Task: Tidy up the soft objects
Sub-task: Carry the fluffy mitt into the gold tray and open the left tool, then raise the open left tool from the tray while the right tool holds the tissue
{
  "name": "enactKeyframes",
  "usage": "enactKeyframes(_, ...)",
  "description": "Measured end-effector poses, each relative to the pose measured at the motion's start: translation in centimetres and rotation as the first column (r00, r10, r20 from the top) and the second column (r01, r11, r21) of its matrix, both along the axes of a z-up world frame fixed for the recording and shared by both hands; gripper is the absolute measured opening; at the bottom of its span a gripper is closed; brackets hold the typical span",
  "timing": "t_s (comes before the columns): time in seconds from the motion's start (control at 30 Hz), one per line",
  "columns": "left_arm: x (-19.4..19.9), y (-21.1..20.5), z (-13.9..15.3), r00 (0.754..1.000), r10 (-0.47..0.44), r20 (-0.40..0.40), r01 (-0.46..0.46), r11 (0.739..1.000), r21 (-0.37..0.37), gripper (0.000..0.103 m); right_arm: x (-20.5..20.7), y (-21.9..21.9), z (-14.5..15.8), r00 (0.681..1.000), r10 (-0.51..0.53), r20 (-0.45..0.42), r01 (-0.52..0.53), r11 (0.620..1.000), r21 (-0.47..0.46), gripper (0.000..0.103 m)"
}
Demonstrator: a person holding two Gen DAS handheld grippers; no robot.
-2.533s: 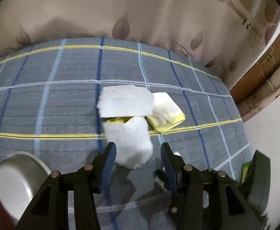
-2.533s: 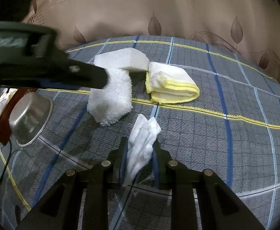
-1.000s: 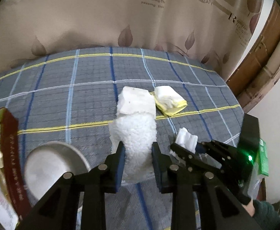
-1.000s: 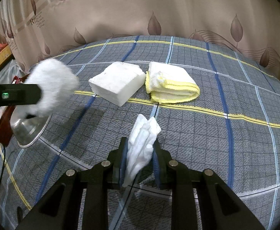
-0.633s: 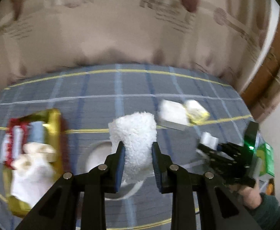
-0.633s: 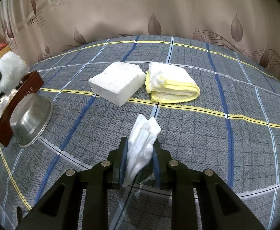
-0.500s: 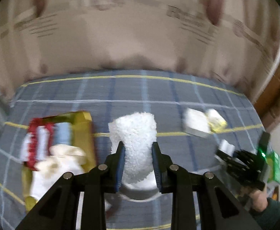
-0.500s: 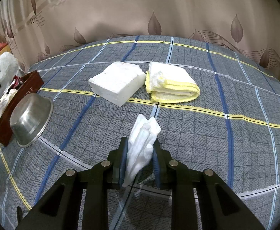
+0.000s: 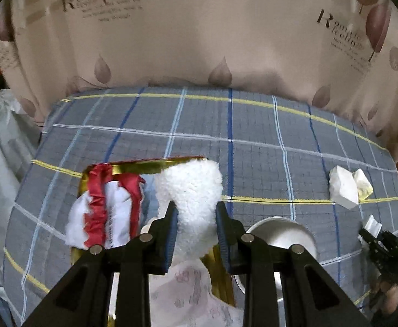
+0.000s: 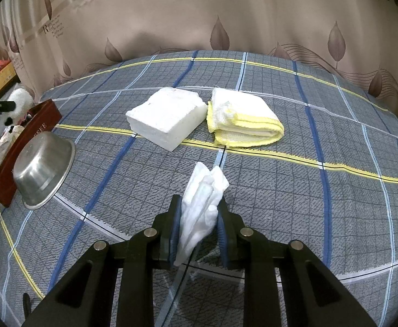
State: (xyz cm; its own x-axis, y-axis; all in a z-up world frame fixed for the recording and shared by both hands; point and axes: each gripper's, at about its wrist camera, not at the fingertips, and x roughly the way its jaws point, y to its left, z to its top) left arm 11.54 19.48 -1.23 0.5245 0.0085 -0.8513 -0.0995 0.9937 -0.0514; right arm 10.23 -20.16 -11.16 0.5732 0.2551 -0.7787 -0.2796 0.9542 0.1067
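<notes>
My left gripper (image 9: 195,218) is shut on a fluffy white cloth (image 9: 192,188) and holds it above a gold-lined box (image 9: 144,163) that holds a red-and-white item (image 9: 103,209) and other soft things. My right gripper (image 10: 199,220) is shut on a crumpled white tissue (image 10: 203,196) just above the checked tablecloth. A white foam block (image 10: 166,115) and a folded white cloth with yellow edging (image 10: 242,120) lie side by side beyond it. The block (image 9: 342,188) and cloth (image 9: 364,184) also show far right in the left wrist view.
A steel bowl (image 10: 42,163) lies tipped against the box's dark red side (image 10: 21,147); it shows right of the box in the left wrist view (image 9: 280,237). A leaf-print curtain (image 10: 226,13) hangs behind the table. The tablecloth (image 10: 335,190) covers a round table.
My left gripper closed on the fluffy cloth, lifted it off the foam block and carried it left to above the box. My right gripper with the tissue has not moved.
</notes>
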Motion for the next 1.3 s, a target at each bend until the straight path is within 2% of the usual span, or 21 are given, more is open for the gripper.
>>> enactKeyframes(0.2, 1.7, 0.5, -2.2, 0.999, 0.015, -0.046, -0.015, 1.000, -0.002, 0.027, 0.0, 0.0, 0.0, 1.000, 0.000, 0.001, 0.000, 1.000, -0.001, 0.022)
enactKeyframes(0.5, 3.0, 1.3, -3.8, 0.995, 0.051, -0.087, -0.052, 0.999, -0.013, 0.032, 0.0, 0.0, 0.0, 1.000, 0.000, 0.000, 0.000, 1.000, 0.001, 0.022)
enactKeyframes(0.7, 2.7, 1.0, -3.0, 0.998, 0.036, -0.060, -0.037, 0.999, -0.007, 0.039, 0.0, 0.0, 0.0, 1.000, 0.000, 0.001, 0.000, 1.000, -0.001, 0.022)
enactKeyframes(0.77, 2.4, 0.8, -2.5, 0.999, 0.019, -0.050, -0.019, 1.000, -0.007, 0.048, 0.0, 0.0, 0.0, 1.000, 0.000, 0.001, 0.000, 1.000, -0.001, 0.022)
enactKeyframes(1.03, -0.7, 0.0, 0.2, 1.000, -0.008, 0.011, 0.008, 0.999, 0.031, 0.048, 0.0, 0.1, 0.0, 1.000, 0.000, 0.002, 0.000, 1.000, -0.005, 0.022)
enactKeyframes(1.3, -6.5, 0.8, 1.5, 0.998, 0.027, 0.053, -0.030, 0.998, 0.059, 0.048, 0.0, 0.1, 0.0, 1.000, 0.000, 0.003, 0.000, 1.000, -0.007, 0.022)
